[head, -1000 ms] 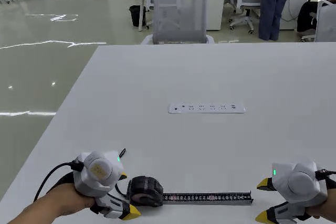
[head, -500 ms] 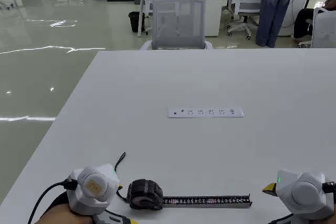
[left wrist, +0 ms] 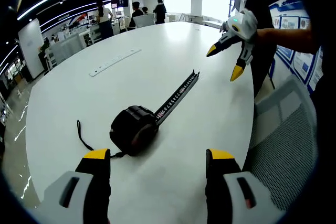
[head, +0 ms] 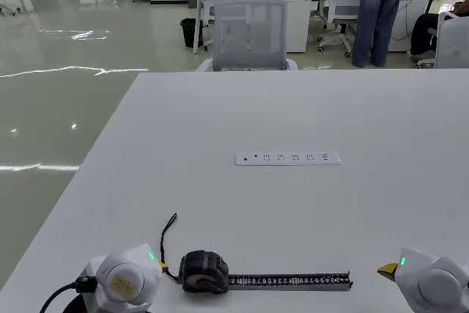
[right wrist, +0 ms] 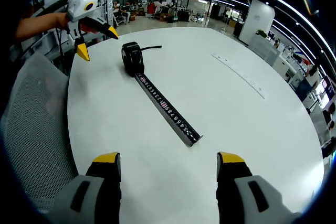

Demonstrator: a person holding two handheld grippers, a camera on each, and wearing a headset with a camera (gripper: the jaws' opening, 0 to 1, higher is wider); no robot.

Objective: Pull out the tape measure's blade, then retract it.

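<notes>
**Black tape measure lies with blade out on white table**

At the near edge of the table (head: 220, 108), the left gripper (left wrist: 158, 155) and right gripper (right wrist: 170, 158) both stand with jaws wide apart, holding nothing. Between them, just inside that edge toward the near left corner, rests the tape measure (head: 204, 271). Its blade (head: 289, 280) lies flat, stretched rightward along the edge. A power strip (head: 288, 158) sits mid-table, and a mesh chair (head: 249, 31) stands at the far edge.

Grippers (left wrist: 159, 154) (right wrist: 169, 157) farther from tape measure (head: 204, 271)
</notes>
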